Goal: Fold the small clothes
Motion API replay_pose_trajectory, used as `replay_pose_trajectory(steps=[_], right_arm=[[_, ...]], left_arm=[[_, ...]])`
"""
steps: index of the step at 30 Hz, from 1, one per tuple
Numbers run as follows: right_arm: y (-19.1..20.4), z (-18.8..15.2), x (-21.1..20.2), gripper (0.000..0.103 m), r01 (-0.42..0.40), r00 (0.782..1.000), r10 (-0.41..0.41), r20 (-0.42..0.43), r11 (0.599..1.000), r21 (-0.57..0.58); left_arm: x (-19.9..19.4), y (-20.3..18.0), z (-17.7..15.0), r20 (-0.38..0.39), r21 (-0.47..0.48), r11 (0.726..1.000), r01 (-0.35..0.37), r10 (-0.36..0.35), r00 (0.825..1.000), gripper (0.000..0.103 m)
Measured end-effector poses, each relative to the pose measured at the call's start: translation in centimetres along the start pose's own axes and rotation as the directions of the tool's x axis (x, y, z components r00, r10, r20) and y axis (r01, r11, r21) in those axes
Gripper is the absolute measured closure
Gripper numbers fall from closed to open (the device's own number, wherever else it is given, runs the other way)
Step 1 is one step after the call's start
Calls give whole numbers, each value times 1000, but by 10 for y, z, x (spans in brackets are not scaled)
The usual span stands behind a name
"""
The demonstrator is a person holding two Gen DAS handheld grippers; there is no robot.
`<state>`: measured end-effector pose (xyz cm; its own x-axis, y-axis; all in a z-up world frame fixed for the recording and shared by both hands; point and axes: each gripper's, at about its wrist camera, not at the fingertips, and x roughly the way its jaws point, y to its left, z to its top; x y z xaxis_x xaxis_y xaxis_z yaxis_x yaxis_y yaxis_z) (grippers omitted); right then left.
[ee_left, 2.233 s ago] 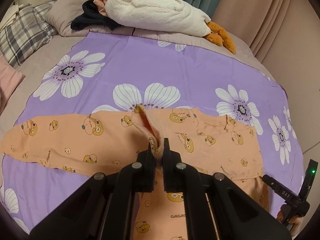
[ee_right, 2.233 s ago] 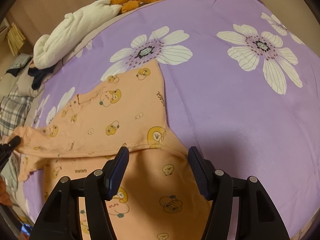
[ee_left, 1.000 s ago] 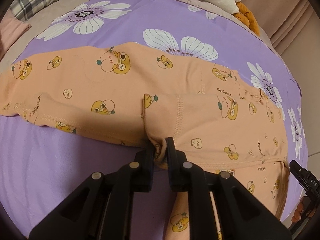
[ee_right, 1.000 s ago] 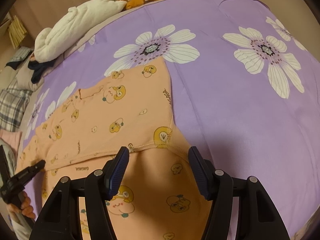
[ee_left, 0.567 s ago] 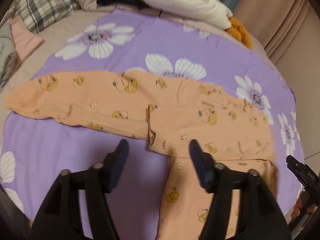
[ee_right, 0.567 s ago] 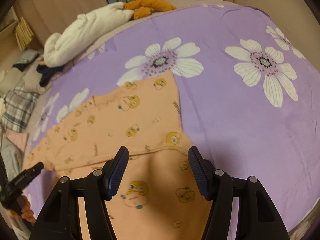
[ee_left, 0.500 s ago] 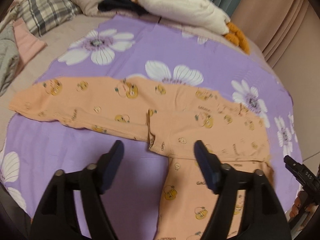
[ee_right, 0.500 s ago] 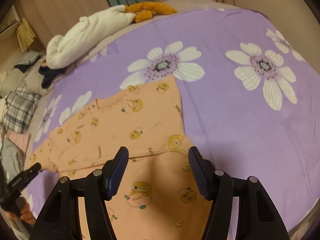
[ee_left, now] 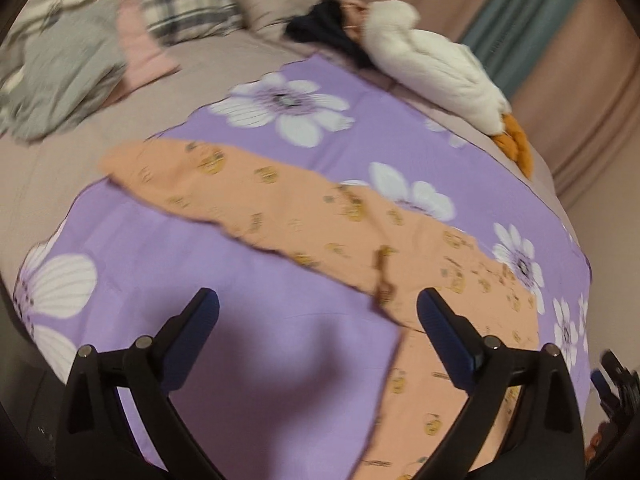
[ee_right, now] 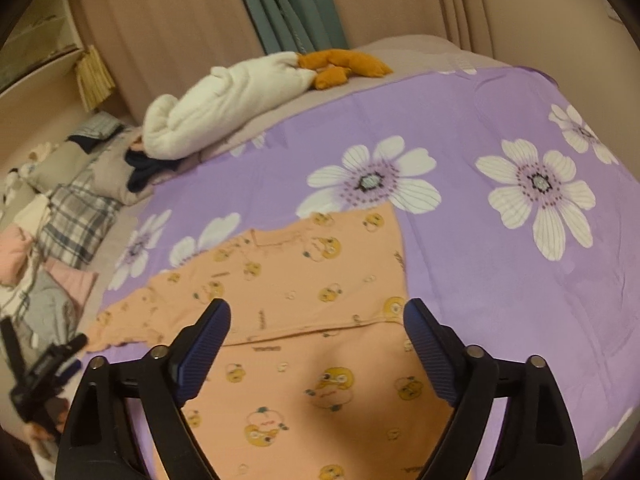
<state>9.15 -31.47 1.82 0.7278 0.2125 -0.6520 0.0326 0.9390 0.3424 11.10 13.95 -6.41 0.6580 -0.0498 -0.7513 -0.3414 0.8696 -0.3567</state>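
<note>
Here both tongs (ee_left: 318,312) (ee_right: 316,322) gape over one orange garment (ee_right: 304,280).

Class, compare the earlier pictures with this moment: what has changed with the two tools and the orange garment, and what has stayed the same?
The left tool has let go of the orange garment, which it had pinched and drawn across, and has drawn back, open. The fold it laid now lies flat on the purple sheet. The right tool stayed open, hovering over the garment.

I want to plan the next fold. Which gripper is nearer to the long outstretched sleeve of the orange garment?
Left. The left gripper hangs open just in front of the long sleeve. The right gripper is open over the orange garment body, with the sleeve beyond it to the left.
</note>
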Motion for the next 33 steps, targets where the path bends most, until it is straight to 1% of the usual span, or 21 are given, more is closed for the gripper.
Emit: replay_pose_trajectory(steps=[3, 5, 9, 12, 14, 16, 18, 20, 24, 25, 30, 32, 33], right_arm=[[5, -2, -6, 8, 0, 1000, 0, 19, 1000, -21], [7, -3, -7, 8, 4, 1000, -3, 21, 1000, -27], [10, -6, -9, 8, 13, 1000, -12, 22, 1000, -24], [12, -11, -10, 8, 29, 999, -28, 34, 1000, -5], [14, -14, -9, 8, 28, 999, -28, 34, 1000, 8], [17, -15, -7, 8, 26, 999, -26, 24, 1000, 13], [22, -17, -5, 8, 31, 999, -31, 15, 999, 7], [27, -18, -3, 8, 42, 999, -42, 8, 999, -6], [36, -19, -1, 8, 47, 999, -47, 2, 998, -30], [38, -19, 0, 8, 48, 999, -48, 1, 998, -33], [46, -18, 6, 8, 54, 998, -55, -11, 997, -52], [49, -18, 9, 8, 55, 998, -55, -13, 997, -60], [50, -18, 11, 8, 57, 998, -58, -15, 996, -63]], left_arm=[[3, 26, 3, 10, -72, 997, -37, 37, 999, 3], [5, 41, 6, 21, -114, 992, -47, 49, 999, 3], [6, 65, 16, 48, -179, 982, -56, 65, 997, 5], [10, 81, 26, 67, -210, 976, -49, 64, 996, 8], [14, 94, 32, 75, -239, 970, -47, 67, 995, 13], [20, 106, 38, 78, -269, 962, -46, 69, 995, 22], [27, 122, 43, 78, -312, 949, -47, 75, 994, 28], [32, 134, 45, 78, -344, 938, -47, 78, 994, 32], [40, 154, 48, 78, -389, 920, -47, 84, 993, 43], [41, 159, 49, 84, -397, 917, -41, 81, 993, 45], [45, 175, 57, 117, -445, 896, 8, 49, 992, 49], [49, 179, 62, 125, -462, 887, 24, 38, 991, 57], [51, 181, 64, 124, -468, 883, 29, 34, 992, 63]])
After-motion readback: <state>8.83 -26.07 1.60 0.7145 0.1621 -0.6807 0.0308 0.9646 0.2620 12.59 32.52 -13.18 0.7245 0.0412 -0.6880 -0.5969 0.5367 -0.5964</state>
